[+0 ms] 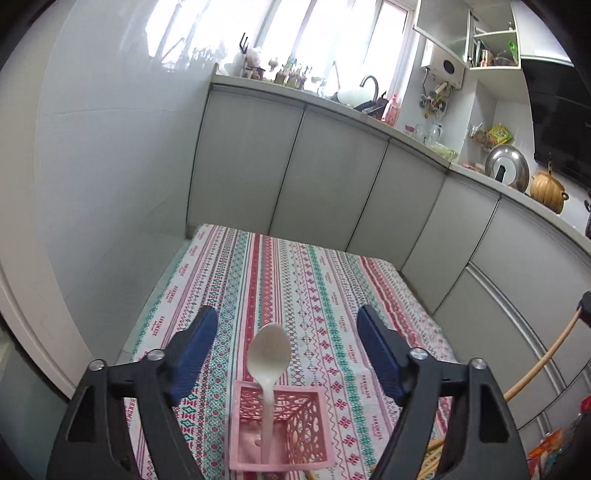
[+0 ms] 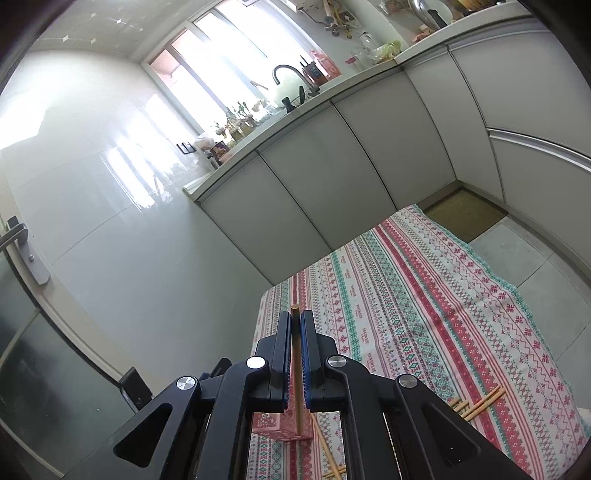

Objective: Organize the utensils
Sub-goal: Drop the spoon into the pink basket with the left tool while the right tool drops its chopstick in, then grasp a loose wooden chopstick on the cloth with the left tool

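Grey cabinets [image 1: 332, 177], bright window [image 1: 295, 33]

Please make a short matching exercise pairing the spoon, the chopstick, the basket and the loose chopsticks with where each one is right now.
Things:
1. spoon
2. chopstick
3. basket
4. loose chopsticks

Places or states:
A. lying flat on the tablecloth
B. clamped in the right gripper
C. standing in the basket, between the open left gripper's fingers
D. standing on the tablecloth, holding the spoon

Pairs: 1-C, 2-B, 3-D, 4-A
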Tool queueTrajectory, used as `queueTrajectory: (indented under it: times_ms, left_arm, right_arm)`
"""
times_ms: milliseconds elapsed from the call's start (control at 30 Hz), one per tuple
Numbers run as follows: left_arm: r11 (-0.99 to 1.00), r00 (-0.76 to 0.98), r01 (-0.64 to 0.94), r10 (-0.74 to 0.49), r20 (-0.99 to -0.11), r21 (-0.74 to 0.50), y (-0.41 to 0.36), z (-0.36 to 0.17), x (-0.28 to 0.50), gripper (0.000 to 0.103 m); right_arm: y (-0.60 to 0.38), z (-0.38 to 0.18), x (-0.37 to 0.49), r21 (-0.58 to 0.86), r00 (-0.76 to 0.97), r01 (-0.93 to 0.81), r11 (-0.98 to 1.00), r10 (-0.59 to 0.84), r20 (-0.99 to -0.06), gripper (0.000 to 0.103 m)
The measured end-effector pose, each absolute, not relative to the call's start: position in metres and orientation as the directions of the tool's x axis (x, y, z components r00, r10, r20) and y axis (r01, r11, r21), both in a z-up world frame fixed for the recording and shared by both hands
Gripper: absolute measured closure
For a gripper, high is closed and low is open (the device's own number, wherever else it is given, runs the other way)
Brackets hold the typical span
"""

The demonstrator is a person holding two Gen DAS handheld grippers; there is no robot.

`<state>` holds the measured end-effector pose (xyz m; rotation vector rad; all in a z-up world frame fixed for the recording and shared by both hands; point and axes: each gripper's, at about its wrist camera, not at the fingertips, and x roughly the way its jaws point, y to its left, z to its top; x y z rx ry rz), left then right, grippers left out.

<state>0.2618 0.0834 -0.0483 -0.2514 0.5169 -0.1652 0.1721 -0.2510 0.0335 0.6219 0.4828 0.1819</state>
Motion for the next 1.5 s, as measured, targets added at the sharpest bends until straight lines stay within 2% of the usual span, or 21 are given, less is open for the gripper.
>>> queueTrajectory:
  times_ms: [133,367,500,600,867,1133,1233,1267,1400,1500]
  left_arm:
    - [0.957,0.840,0.082,-0.216,-0.498,-0.277,0.092,-0.028,0.239,0.013]
    - [0.980,0.702,-0.092,-0.063,-0.710,-0.178,0.120,-0.031,0.203,0.009]
    - [0.972,0.612,-0.154,-0.050,-0.789,-0.180,0.141,-0.048,0.193,0.009]
    - [0.966,0.583,-0.166,-0.068,-0.810,-0.201,0.151,-0.055,0.191,0.009]
    - [0.969,0.548,-0.166,-0.062,-0.834,-0.180,0.154,-0.068,0.194,0.009]
    - [0.978,0.542,-0.115,-0.085,-0.836,-0.173,0.138,-0.071,0.199,0.009]
    - [0.977,0.545,-0.103,-0.099,-0.832,-0.184,0.135,-0.069,0.198,0.009]
    - [0.977,0.547,-0.099,-0.105,-0.831,-0.188,0.134,-0.068,0.198,0.009]
    - [0.978,0.545,-0.084,-0.115,-0.830,-0.191,0.130,-0.066,0.196,0.009]
    - [0.980,0.535,-0.067,-0.122,-0.836,-0.186,0.125,-0.066,0.194,0.009]
  right_arm:
    - [-0.240,0.042,0.170,0.583,0.879,-0.043,0.811,0.308,-0.364,0.098]
    - [-0.209,0.046,0.181,0.567,0.880,-0.080,0.820,0.325,-0.346,0.098]
    - [-0.189,0.045,0.195,0.565,0.883,-0.101,0.819,0.336,-0.329,0.098]
    - [-0.175,0.040,0.206,0.536,0.886,-0.097,0.839,0.318,-0.338,0.098]
    - [-0.144,0.011,0.237,0.423,0.859,-0.058,0.904,0.262,-0.441,0.098]
    - [-0.135,-0.009,0.254,0.416,0.811,-0.079,0.906,0.301,-0.502,0.097]
    - [-0.142,-0.009,0.254,0.455,0.789,-0.086,0.886,0.340,-0.513,0.092]
    - [-0.144,-0.007,0.251,0.457,0.789,-0.087,0.885,0.341,-0.511,0.087]
    - [-0.158,0.002,0.242,0.435,0.783,-0.065,0.898,0.316,-0.536,0.086]
    - [-0.172,0.004,0.233,0.425,0.750,-0.025,0.905,0.298,-0.590,0.084]
